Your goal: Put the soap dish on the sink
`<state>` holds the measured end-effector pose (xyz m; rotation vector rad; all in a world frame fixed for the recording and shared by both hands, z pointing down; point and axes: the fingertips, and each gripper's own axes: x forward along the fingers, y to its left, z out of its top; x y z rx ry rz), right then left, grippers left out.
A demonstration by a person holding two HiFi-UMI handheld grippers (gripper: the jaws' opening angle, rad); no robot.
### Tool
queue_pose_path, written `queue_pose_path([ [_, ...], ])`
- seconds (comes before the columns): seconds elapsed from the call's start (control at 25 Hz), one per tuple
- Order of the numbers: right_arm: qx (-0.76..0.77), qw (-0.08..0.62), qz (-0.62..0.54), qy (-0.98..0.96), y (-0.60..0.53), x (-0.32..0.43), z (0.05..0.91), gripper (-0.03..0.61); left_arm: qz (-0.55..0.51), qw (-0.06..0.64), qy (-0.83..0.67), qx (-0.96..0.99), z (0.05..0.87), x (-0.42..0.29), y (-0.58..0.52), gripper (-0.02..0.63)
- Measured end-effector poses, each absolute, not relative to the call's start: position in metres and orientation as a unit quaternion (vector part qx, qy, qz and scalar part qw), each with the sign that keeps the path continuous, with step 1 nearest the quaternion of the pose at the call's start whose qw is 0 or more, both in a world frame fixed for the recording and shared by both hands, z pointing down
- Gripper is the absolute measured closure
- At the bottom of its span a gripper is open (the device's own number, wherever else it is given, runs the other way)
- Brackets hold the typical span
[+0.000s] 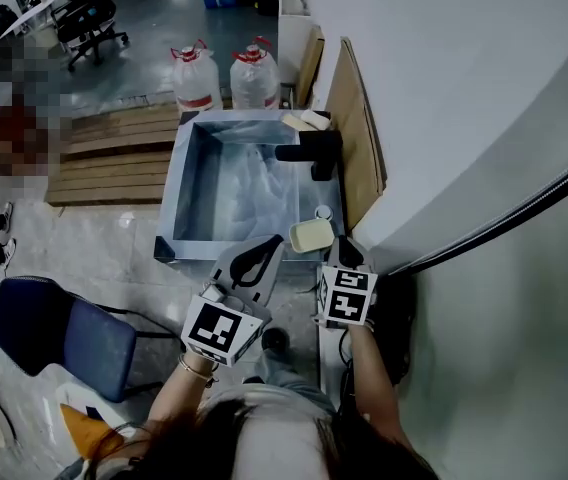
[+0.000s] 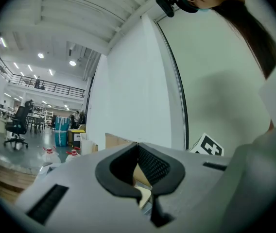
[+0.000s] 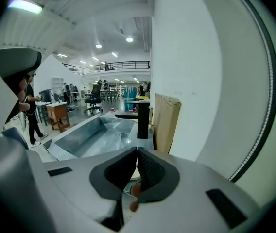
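Note:
The cream soap dish [image 1: 311, 235] rests on the near right corner of the steel sink [image 1: 179, 158], which has a black faucet [image 1: 309, 153] on its right rim. My left gripper [image 1: 272, 242] is shut, its tip just left of the dish. My right gripper [image 1: 338, 244] is also shut, its tip just right of the dish. In the left gripper view the jaws [image 2: 137, 144] meet at the tips, and a cream piece of the dish [image 2: 142, 194] shows beneath them. In the right gripper view the jaws [image 3: 137, 149] touch, with the sink [image 3: 99, 135] and faucet [image 3: 143, 118] ahead.
A small round object [image 1: 323, 212] sits on the rim behind the dish. A brown board [image 1: 354, 128] leans on the white wall to the right. Two water jugs [image 1: 196, 78] and a wooden pallet [image 1: 114, 158] lie beyond the sink. A blue chair [image 1: 59, 333] stands at my left.

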<state>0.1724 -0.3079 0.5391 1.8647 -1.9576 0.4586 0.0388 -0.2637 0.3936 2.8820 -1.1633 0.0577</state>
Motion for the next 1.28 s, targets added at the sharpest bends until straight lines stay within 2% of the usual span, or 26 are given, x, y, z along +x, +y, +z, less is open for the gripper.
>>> queue_pose_path([
  [0.28,0.671,0.168,0.141,-0.709,-0.286,0.163,0.509,0.552,0.008,-0.016,-0.366,0.930,0.381,0.035,-0.247,0.604],
  [1.28,0.680,0.066,0.034,-0.730,-0.176,0.116,0.385,0.552,-0.014,-0.039,-0.378,0.925,0.343,-0.005,-0.168,0.604],
])
